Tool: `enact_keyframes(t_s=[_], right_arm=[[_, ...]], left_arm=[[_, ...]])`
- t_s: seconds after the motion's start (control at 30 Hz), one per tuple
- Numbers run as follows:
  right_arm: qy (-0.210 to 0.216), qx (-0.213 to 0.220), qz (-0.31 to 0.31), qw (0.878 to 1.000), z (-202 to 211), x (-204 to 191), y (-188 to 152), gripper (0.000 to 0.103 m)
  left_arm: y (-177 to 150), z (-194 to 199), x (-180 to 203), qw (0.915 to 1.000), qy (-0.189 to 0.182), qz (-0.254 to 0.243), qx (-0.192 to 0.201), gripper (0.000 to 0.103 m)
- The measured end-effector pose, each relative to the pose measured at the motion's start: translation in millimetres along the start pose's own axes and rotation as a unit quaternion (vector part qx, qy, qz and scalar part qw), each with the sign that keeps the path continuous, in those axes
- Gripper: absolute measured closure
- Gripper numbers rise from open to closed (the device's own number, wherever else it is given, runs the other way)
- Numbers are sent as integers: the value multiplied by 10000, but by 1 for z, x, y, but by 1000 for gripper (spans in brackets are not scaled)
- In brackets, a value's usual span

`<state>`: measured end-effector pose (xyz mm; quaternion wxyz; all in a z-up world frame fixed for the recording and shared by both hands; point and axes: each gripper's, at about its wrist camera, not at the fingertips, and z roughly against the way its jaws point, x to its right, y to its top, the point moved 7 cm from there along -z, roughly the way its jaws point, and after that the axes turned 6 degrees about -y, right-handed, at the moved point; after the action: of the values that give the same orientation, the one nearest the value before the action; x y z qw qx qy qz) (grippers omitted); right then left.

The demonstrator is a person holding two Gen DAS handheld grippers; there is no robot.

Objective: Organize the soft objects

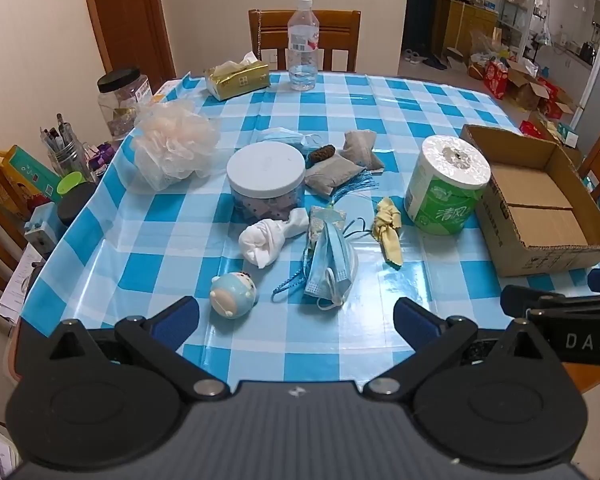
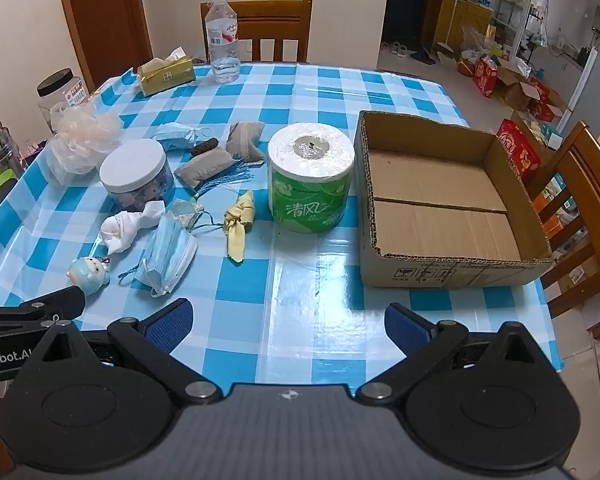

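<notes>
On checked tablecloth [image 2: 300, 272]: crumpled blue face mask [image 2: 168, 256], knotted white cloth [image 2: 124, 226]; both grippers wide, empty.

Two wrist views angled down over the checked worktop [image 1: 340, 96]

The near edge is overlooked from both; the left view is centred on the clutter, the right on the cardboard box [image 2: 440, 256]. The toilet roll [image 1: 444, 188] is shared.

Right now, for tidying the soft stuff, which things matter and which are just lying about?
For the job: bath pouf, masks, white cloth, yellow cloth, sachets, box.

Lying about: water bottle, lidded jar, pen holder, tissue pack.
</notes>
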<state>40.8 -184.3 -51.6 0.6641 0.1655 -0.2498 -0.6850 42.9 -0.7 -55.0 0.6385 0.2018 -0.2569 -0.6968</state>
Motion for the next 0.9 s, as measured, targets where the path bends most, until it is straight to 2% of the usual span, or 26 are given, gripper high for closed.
enact_keyframes(t_s=[0.03, 0.9], right_arm=[[-7, 1, 5, 10000, 0, 2, 1, 0], [-3, 64, -9, 10000, 3, 7, 1, 0]], left_arm=[[-1, -1, 0, 9999, -84, 83, -115, 1], [3, 4, 3, 10000, -51, 27, -7, 1]])
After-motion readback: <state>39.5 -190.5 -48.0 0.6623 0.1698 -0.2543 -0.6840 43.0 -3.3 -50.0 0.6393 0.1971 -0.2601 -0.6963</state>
